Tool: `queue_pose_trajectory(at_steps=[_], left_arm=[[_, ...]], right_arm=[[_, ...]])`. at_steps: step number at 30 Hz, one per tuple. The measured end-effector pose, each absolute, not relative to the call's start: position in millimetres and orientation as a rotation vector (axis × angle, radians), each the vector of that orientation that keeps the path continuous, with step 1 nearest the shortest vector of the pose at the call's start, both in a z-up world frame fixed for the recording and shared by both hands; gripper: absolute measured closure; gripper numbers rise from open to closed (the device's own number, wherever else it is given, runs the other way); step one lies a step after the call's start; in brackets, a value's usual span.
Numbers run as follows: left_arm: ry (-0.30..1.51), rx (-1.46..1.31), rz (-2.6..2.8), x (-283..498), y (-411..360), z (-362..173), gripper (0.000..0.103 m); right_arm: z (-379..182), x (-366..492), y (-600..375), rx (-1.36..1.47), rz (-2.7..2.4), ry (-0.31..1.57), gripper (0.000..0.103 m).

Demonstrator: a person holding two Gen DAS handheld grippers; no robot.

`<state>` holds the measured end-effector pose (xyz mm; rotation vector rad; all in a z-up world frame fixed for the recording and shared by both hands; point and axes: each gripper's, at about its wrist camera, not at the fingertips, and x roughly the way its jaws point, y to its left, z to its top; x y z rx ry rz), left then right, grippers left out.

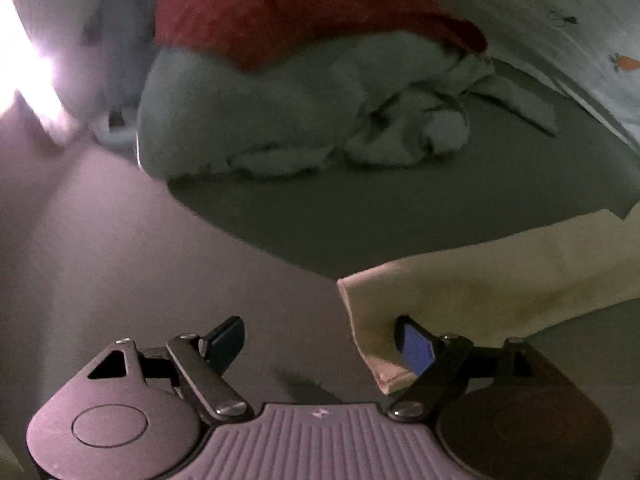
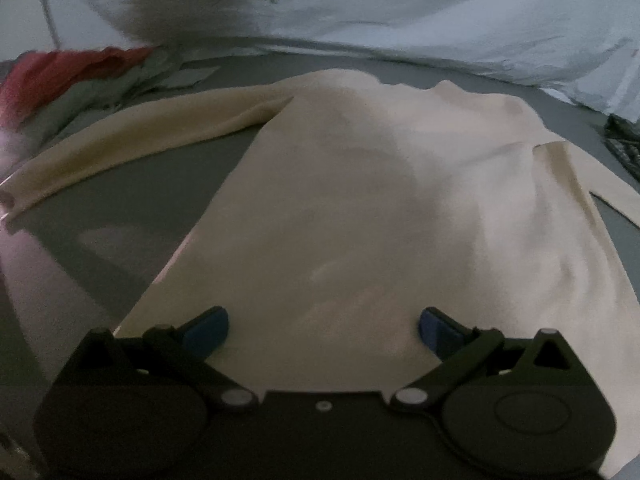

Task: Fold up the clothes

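A cream long-sleeved top (image 2: 360,184) lies flat on the grey surface (image 2: 120,200), its left sleeve (image 2: 132,136) stretched out to the left. My right gripper (image 2: 324,330) is open over the top's bottom hem, its blue pads on either side of the cloth. In the left wrist view the sleeve's cuff end (image 1: 460,292) reaches in from the right. My left gripper (image 1: 320,340) is open at the cuff, with its right pad (image 1: 416,346) over the cuff's edge and its left pad over bare surface.
A heap of clothes sits at the back left: a red garment (image 1: 280,12) on top of pale crumpled ones (image 1: 280,112). A white sheet with small carrot prints (image 2: 400,12) hangs behind. A bright light glares at the far left (image 1: 20,60).
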<state>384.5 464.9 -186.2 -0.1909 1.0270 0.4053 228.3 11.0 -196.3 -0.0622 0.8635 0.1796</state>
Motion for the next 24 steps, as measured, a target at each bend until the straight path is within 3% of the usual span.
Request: queue_pose_trajectory(at_steps=[9,11,13,14,24], left_arm=[[0.876,-0.048,0.094,448,371,-140,0.020],[0.853,-0.063,-0.007,475,344,-134,0.020],[0.844,-0.063,-0.075,509,314,-132,0.019],[0.841,-0.050,-0.099,529,296,-133,0.018],[1.010,0.059,-0.244,714,160,-197,0.015]], right_arm=[[-168,264,-27,-0.002,0.250,0.916,0.004],[-159,292,-47,0.010,0.220,0.903,0.011],[-150,327,-71,-0.009,0.189,0.866,0.033],[-147,347,-84,-0.018,0.175,0.853,0.036],[-147,543,-209,-0.088,0.138,0.750,0.036]])
